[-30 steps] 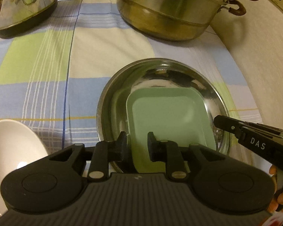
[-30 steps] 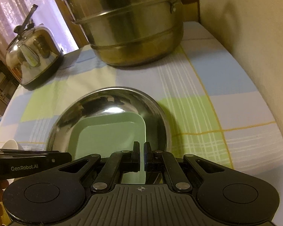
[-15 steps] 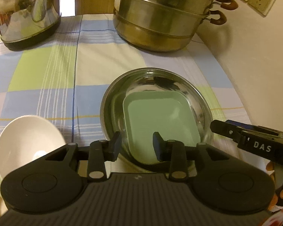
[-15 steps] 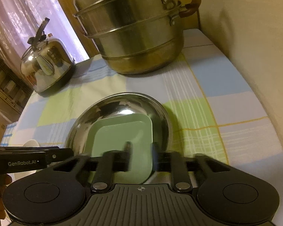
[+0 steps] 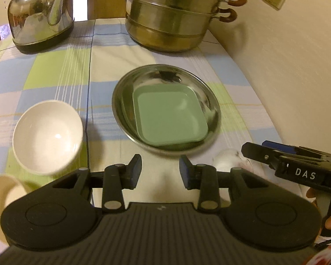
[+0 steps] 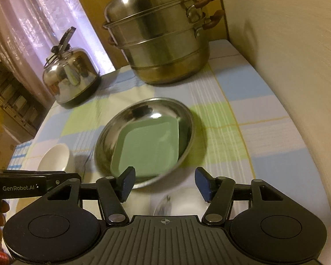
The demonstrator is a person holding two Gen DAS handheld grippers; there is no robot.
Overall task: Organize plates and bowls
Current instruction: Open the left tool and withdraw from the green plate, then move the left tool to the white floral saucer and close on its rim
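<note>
Left wrist: left gripper (image 5: 160, 170) is hanging released, empty; white bowl (image 5: 48, 136) is sitting left of the steel plate (image 5: 121, 97), which is holding the green square plate (image 5: 170, 117)

Right wrist: right gripper (image 6: 165, 183), just opening, empty, is facing the steel plate; bowl nearer left hand

Left wrist camera sat behind its own fingers (image 5: 160, 169), looked steeply down and forward over the checked tablecloth (image 5: 61, 70) from fairly near, the wall on its right, with the other gripper (image 5: 256, 151) showing at its right edge. Right wrist camera sat just to that side, also pitched down, angled a little leftward toward the curtain (image 6: 33, 22), and caught the left gripper (image 6: 61, 177) at its left edge. Both views shared the metal dish (image 5: 165, 106) (image 6: 143, 139) holding a green plate (image 5: 168, 116) (image 6: 147, 148), the white bowl (image 5: 47, 137) (image 6: 55, 158), the kettle (image 5: 40, 13) (image 6: 70, 77) and the steamer pot (image 5: 172, 15) (image 6: 163, 37) at the far end.
</note>
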